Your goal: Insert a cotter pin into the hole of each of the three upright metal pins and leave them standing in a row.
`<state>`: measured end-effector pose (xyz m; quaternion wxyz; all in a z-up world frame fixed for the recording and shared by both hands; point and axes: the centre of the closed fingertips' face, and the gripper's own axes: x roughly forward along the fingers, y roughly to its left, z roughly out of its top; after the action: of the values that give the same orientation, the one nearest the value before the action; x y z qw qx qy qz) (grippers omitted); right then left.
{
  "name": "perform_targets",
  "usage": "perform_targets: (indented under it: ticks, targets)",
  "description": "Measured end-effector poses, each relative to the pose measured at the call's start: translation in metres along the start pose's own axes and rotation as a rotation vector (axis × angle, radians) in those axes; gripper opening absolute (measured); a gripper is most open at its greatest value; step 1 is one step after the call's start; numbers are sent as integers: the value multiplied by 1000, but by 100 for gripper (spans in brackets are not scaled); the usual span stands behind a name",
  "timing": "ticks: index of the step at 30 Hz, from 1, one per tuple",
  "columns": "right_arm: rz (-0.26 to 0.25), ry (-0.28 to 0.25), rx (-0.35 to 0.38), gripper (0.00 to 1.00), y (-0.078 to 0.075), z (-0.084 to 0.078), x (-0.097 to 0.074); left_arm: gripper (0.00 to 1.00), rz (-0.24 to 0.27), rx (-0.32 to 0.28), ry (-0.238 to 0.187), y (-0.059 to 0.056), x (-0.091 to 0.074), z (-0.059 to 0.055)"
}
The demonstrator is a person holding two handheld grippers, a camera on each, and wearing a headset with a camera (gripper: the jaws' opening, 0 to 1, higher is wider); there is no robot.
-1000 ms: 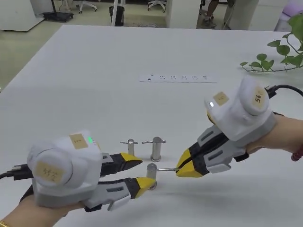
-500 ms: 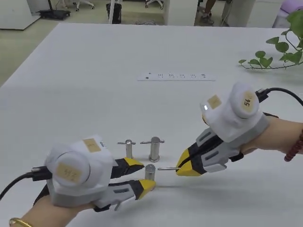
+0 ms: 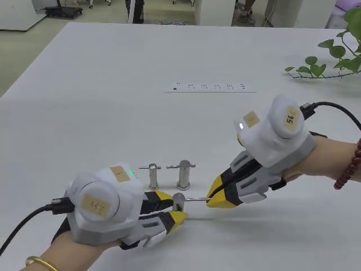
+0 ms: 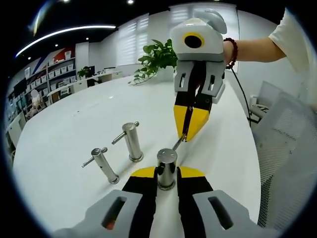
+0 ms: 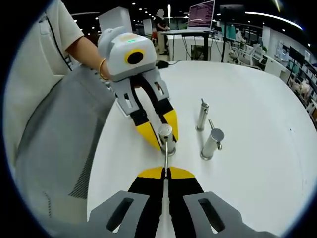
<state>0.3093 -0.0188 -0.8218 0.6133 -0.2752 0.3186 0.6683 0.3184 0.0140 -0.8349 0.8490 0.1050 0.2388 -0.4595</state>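
Fingers (image 4: 143,173) of the left gripper (image 3: 172,212): yellow-tipped, now drawn in against the short upright silver metal pin (image 3: 178,201), which a second ago stood loose between them. We count it clamped, one finger each side.

Right gripper (image 3: 217,197): fingers pressed together on the thin steel cotter pin (image 3: 196,199). Its free end is level with the clamped pin's head, touching or just short; we cannot tell which.

Location: white bench (image 3: 113,84), toward its near edge.

Just behind: one slim silver metal pin (image 3: 153,176) and one stouter silver metal pin (image 3: 183,175), each crossed by its cotter.

Judgement: two done. The third, now steadied, awaits a straight push through its hole.
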Motion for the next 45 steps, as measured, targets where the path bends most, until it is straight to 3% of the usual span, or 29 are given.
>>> perform_targets:
  ticks: [13,33,45]
  targets:
    - [-2,-32,3,3,1,7,-4,12,2,-21,-12,1,0,-1]
    - [-12,10,-55,3,1,14,10,12,-12,-82,-18,1,3,-5]
    - [-15,2,-51,3,3,21,19,13,-14,-126,-22,0,5,-9]
